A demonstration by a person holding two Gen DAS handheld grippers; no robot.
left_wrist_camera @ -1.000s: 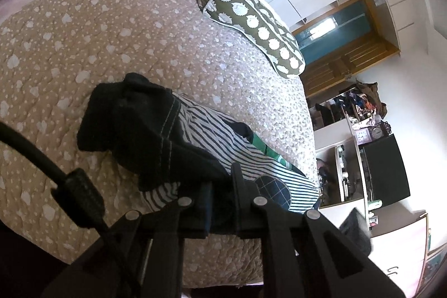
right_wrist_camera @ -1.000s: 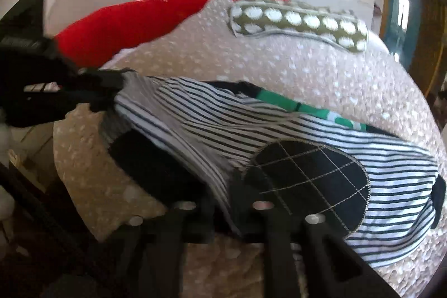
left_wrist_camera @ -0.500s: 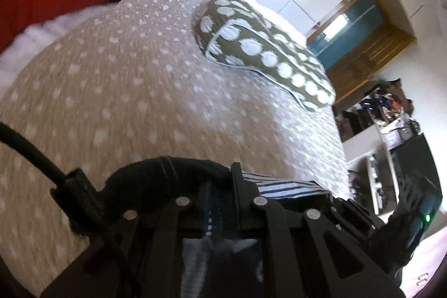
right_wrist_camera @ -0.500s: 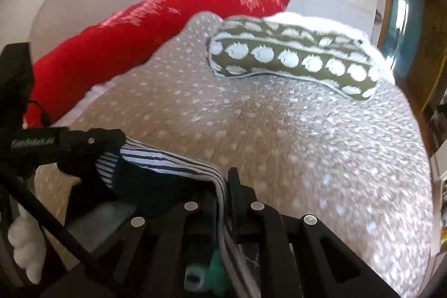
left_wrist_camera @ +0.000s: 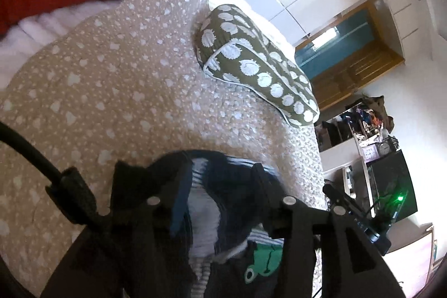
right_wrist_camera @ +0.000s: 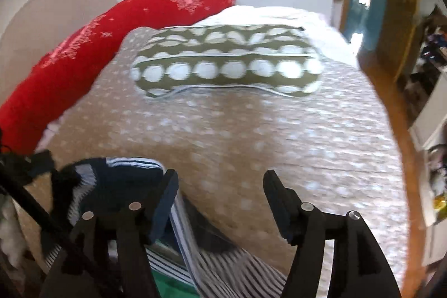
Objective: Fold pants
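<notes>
The striped navy-and-white pants (left_wrist_camera: 206,225) with a green frog patch lie bunched and doubled over on the beige spotted quilt (left_wrist_camera: 117,80). My left gripper (left_wrist_camera: 223,180) hangs just above them. Its jaws are opening, and loose fabric sits between them without being pinched. In the right wrist view the pants (right_wrist_camera: 120,175) lie at the lower left, with the fold's edge beside the left finger (right_wrist_camera: 167,197). My right gripper (right_wrist_camera: 220,183) is also opening, wide, with only bare quilt (right_wrist_camera: 279,136) between its fingers. Each gripper shows at the edge of the other's view.
An olive pillow with white dots (left_wrist_camera: 251,66) lies across the quilt ahead. A long red pillow (right_wrist_camera: 111,30) runs along the far left side. White wardrobe doors, a wooden door frame and cluttered shelves with a black screen (left_wrist_camera: 391,186) stand beyond the bed's right edge.
Both grippers carried the pants' edge forward over the rest of the garment while shut on it. Both jaws have since parted, and the fabric has dropped out of the right gripper.
</notes>
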